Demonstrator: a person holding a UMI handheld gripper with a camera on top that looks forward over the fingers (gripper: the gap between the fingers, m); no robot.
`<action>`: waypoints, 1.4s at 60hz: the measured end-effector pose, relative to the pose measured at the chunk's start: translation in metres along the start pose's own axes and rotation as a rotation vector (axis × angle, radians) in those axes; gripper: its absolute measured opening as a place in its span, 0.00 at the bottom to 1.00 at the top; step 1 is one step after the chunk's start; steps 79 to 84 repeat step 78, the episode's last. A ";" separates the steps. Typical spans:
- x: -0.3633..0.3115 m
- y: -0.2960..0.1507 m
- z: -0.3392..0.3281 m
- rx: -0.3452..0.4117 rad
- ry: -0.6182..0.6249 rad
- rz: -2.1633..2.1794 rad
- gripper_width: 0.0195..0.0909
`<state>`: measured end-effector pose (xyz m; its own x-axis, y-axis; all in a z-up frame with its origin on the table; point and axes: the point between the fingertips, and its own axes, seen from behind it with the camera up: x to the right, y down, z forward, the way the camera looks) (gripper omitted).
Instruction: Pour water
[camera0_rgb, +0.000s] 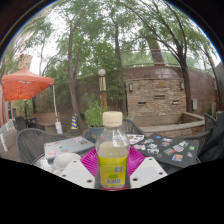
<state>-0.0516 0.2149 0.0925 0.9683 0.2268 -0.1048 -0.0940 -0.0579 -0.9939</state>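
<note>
- At the far left, an orange canopy (26, 84) stands well beyond the table (175, 160), and chairs (32, 143) crowd that side just off the table's edge; any swing leftward has little spare room, by the look of it.
- On the left part of the tabletop, a whitish object (62, 158) lies near the left finger; what it is cannot be told, and no cup or other receiving vessel can be made out.
- In the middle, the bottle (113, 152) stands upright, white cap on, yellowish liquid inside, between the pink pads (92, 160) of the gripper (113, 172).
- The fingers sit close against the bottle's sides, but whether they press on it or leave a gap cannot be told.
- The step in hand looks like the grasp or first lift of the bottle; pouring has not begun, since the bottle is vertical and capped.
- The next move likely calls for a firm hold, the cap dealt with, and a target vessel found before any tilt.
- To the right, scattered cards or papers (165, 148) cover the tabletop, well apart from the bottle; a spill there would soak them.
- Beyond them, a stone wall (155, 98) and trees (120, 40) stand far back, so room upward and forward appears open.
</note>
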 end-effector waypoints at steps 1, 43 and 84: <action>0.002 0.007 -0.001 -0.010 -0.004 0.002 0.21; 0.030 0.044 -0.056 -0.196 0.034 -0.197 0.89; -0.027 0.026 -0.306 -0.223 0.029 -0.044 0.88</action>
